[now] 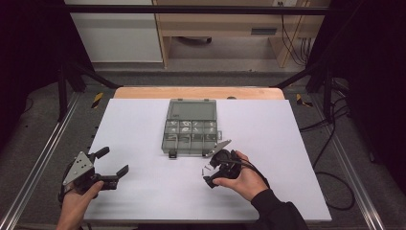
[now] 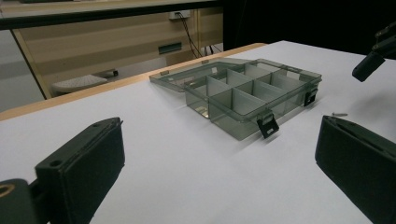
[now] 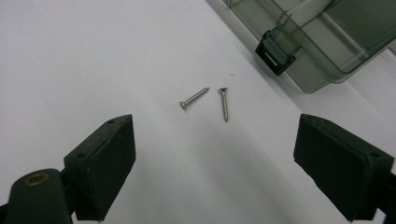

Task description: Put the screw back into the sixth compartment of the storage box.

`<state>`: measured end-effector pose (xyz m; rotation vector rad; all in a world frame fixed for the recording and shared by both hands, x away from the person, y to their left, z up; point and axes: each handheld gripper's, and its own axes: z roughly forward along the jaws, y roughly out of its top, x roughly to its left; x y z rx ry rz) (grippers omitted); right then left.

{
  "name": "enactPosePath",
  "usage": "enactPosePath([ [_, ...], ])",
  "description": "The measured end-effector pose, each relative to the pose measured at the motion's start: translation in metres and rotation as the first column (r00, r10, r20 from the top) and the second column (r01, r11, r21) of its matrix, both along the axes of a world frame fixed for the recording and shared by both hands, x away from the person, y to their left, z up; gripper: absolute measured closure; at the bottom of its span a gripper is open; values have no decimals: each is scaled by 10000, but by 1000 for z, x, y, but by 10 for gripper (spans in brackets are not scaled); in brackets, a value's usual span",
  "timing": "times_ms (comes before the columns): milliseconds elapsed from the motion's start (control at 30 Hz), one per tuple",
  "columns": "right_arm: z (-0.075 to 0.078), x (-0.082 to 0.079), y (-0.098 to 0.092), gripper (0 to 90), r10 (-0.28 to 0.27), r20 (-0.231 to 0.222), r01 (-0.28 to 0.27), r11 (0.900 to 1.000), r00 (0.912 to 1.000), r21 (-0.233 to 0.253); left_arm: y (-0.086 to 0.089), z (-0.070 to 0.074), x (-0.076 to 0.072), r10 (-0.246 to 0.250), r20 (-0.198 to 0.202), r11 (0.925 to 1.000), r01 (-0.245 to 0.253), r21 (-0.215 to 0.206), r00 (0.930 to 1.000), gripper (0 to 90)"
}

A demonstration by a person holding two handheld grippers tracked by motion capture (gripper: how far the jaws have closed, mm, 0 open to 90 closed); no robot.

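Two screws [image 3: 194, 98] are seen loose on the white table [image 1: 143, 124] beside the open box [image 1: 190, 127], framed by the spread right gripper [image 3: 215, 158]; being light, hard and slippery, each is best pinched mid-shank.

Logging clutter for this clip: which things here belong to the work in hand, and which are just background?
In the work:
- two screws, loose on the white table
- open compartment box
- right gripper, jaws open over the screws
- left gripper, open, off to the side

Just lying about:
- cables on the floor
- wooden furniture behind the table
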<state>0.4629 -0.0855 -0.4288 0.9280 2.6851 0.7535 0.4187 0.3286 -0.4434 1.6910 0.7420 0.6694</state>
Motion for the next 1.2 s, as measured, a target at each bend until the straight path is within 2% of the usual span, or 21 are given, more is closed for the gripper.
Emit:
enactPosePath([
  [100,-2,1,1,131,82,-257,-83,10000,9996,-37,-1,0,0,-33,-2,10000,33,18,10000,15],
  [167,-4,1,2,185,199,-402,-207,9996,9990,-196,-1,0,0,-44,12,10000,44,48,10000,15],
  [233,-4,3,2,209,247,-349,-265,9984,9991,-508,-1,0,0,-43,14,10000,43,56,10000,16],
  [433,-2,10,2,258,29,-550,-82,9953,9985,-968,-1,0,0,-54,16,10000,54,77,10000,16],
  [533,-2,12,4,287,-66,-697,-1,9954,9975,-960,-1,0,0,-66,15,9999,66,89,10000,16],
  [600,-2,14,5,312,62,-609,-121,9951,9981,-980,-1,0,0,-68,17,9999,68,91,10000,16],
  [800,0,18,10,393,-144,-730,67,9945,9972,-1049,-1,0,0,-77,17,9999,77,96,10000,16],
  [933,2,20,14,428,-29,-662,-41,9944,9978,-1052,-1,0,0,-96,14,9999,96,84,10000,16],
  [1067,2,24,19,463,-74,-878,-26,9936,9961,-1131,-2,0,0,-113,20,9999,112,96,9999,16],
  [1200,2,28,23,521,-99,-875,-1,9936,9961,-1130,-1,0,0,-105,20,9999,104,100,9999,16],
])
